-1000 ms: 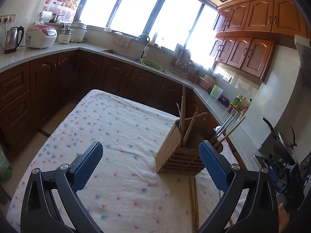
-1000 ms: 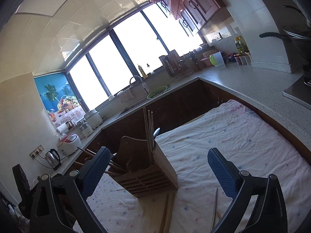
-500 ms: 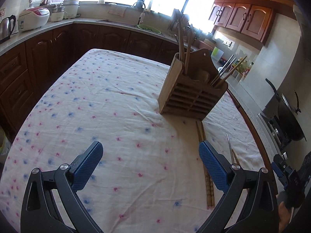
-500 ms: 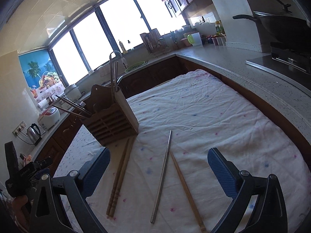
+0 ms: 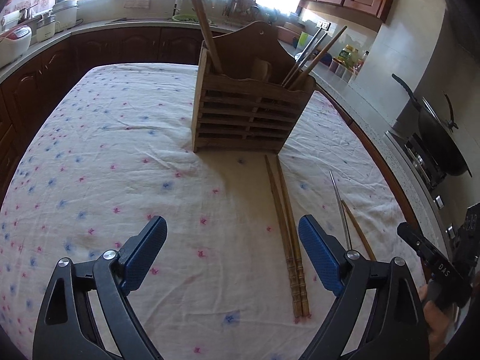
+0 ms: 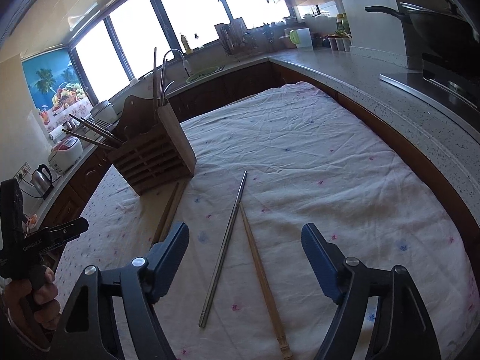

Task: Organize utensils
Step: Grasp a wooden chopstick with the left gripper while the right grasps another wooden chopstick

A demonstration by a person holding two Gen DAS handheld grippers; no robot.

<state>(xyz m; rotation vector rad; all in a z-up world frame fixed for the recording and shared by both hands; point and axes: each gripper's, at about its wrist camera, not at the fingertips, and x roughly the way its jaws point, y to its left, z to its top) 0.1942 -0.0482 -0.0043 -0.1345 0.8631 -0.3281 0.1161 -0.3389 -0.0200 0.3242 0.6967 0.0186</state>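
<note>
Left wrist view: left gripper [image 5: 232,253] hovers above the table, jaws spread wide, nothing between them. Wooden utensil holder [image 5: 250,105] stands upright mid-table on the floral cloth [image 5: 105,156], chopsticks already leaning in its compartments. A pair of wooden chopsticks [image 5: 286,231] lies side by side, touching, its far ends just short of the holder's base and its near ends just inside the right-hand finger. A metal chopstick [image 5: 340,208] and a single wooden chopstick [image 5: 358,229] lie further right. Cloth to the left is bare: ample room.

Right wrist view: right gripper [image 6: 244,258] also wide open and empty. The metal chopstick [image 6: 225,246] and the single wooden chopstick [image 6: 262,273] lie between the fingers, meeting in a narrow V at their far ends. Holder [image 6: 156,150] sits ahead, left.

Judgement: approach step, no pick-up begun. Next move calls for lowering over one stick and closing squarely, since thin sticks flat on cloth may slip or roll. Table edge and worktop [image 6: 405,96] to the right limit swing.
</note>
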